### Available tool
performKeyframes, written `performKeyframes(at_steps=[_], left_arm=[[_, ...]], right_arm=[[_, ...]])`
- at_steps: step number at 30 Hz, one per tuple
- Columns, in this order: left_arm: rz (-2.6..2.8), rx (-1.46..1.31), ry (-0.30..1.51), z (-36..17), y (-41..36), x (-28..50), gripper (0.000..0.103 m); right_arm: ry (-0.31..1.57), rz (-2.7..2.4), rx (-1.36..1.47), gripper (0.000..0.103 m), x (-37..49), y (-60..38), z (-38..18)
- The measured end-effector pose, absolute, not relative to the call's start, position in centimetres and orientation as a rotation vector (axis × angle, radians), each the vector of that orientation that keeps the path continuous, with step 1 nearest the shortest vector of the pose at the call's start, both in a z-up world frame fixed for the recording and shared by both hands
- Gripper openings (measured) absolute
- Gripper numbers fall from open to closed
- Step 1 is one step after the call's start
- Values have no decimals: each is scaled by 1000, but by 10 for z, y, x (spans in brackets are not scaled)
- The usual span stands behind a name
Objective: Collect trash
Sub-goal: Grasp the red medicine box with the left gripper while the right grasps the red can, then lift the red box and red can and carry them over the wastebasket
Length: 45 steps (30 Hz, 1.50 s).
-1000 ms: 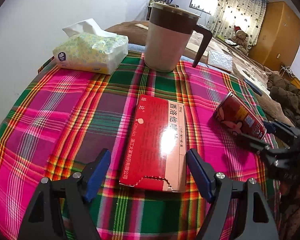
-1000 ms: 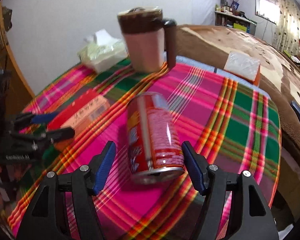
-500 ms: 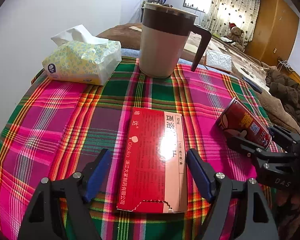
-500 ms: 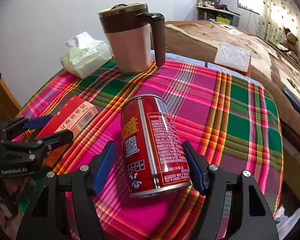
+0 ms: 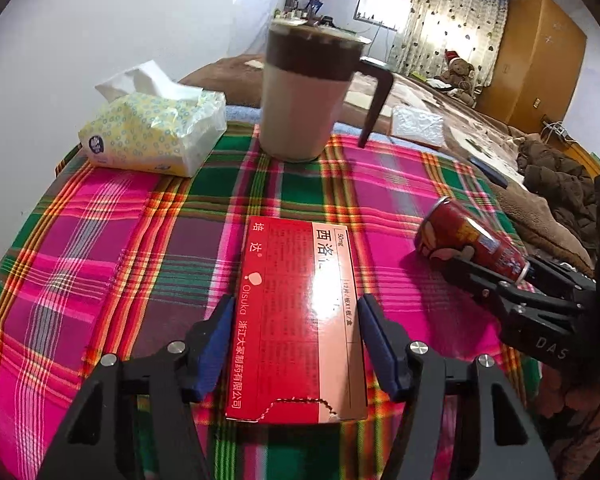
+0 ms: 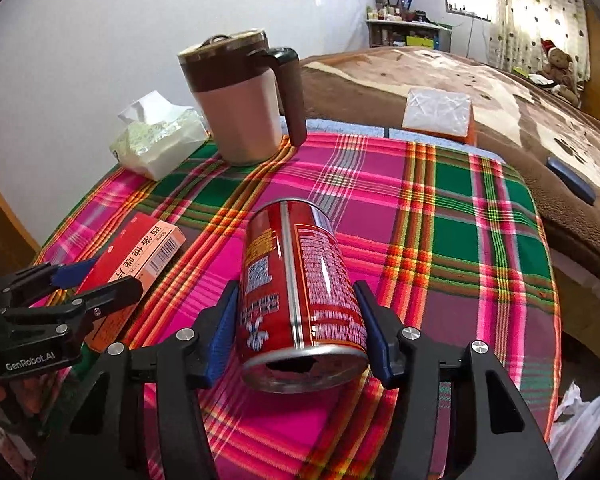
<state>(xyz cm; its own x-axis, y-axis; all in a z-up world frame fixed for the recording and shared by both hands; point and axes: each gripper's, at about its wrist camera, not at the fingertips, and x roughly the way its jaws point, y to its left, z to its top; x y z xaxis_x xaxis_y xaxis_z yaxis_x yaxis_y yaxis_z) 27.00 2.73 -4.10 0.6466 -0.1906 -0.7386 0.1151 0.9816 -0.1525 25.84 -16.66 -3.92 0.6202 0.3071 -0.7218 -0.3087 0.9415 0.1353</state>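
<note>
left gripper: low centre of the left wrist view, jaws closing, blue pads flanking the flat red cardboard medicine box; a thin gap shows at each pad, so not yet clamped.
right gripper: low centre of the right wrist view, jaws closing around the red metal drink can; pads sit just beside its sides, firm contact cannot be told.
red cardboard medicine box: lies flat on the cloth, centre of the left view, torn flap at the near end; contents hidden. in the right view it lies at mid left between the left gripper's fingers.
red metal drink can: on its side, opened end toward the right camera, dark hole in the top; what is inside cannot be seen. in the left view it sits at mid right.
pink and green plaid tablecloth: covers the table under everything.
beige mug with dark brown lid and handle: upright, upper centre of the left view, lid on, contents hidden.
yellow-patterned soft tissue pack: upper left of the left view, a white tissue standing out of its top.
second clear-wrapped tissue pack: upper right of the right view, on the brown bed blanket beyond the cloth.
</note>
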Motion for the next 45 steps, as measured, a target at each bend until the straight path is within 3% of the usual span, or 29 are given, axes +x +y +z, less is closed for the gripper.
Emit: performKeyframes(at_steps=[26, 45], left_arm=[[-284, -46, 725, 14, -22, 189, 64], [-494, 33, 648, 42, -114, 141, 64]], right_arm=[[646, 274, 139, 54, 168, -211, 4], [554, 44, 185, 54, 93, -289, 23]])
